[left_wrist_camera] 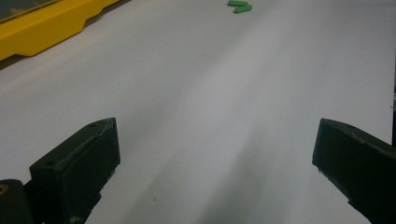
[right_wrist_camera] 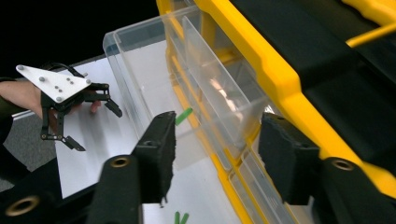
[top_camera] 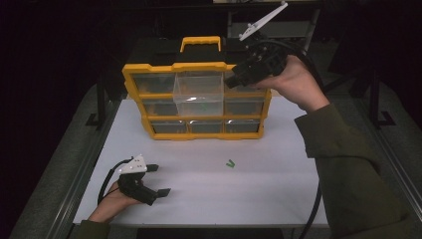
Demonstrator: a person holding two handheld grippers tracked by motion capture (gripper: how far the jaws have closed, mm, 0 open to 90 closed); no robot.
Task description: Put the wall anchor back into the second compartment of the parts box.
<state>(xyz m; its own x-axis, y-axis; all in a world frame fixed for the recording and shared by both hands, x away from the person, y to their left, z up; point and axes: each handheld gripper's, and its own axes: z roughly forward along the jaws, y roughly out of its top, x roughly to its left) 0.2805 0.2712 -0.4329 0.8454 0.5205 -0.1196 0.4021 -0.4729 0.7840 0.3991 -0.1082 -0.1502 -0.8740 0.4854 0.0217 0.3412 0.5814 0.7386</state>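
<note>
A yellow organizer [top_camera: 149,94] with clear drawers stands upright at the back of the white table [top_camera: 268,194]. Its top middle drawer [top_camera: 198,92] is pulled out, and a small green piece [top_camera: 204,103] lies inside it. In the right gripper view the same drawer [right_wrist_camera: 140,60] and green piece [right_wrist_camera: 183,116] show. My right gripper [top_camera: 235,79] hovers at the organizer's upper right, its jaws apart with nothing pressed between them [right_wrist_camera: 219,154]. Two green pieces [top_camera: 229,164] lie on the table in front. My left gripper [top_camera: 159,179] rests open on the table at the front left.
The organizer's yellow carry handle [top_camera: 200,43] sticks up at the back. In the left gripper view the green pieces [left_wrist_camera: 240,6] lie far ahead and the organizer's base [left_wrist_camera: 42,23] is at the upper left. A metal rail [top_camera: 79,174] runs along the table's left side.
</note>
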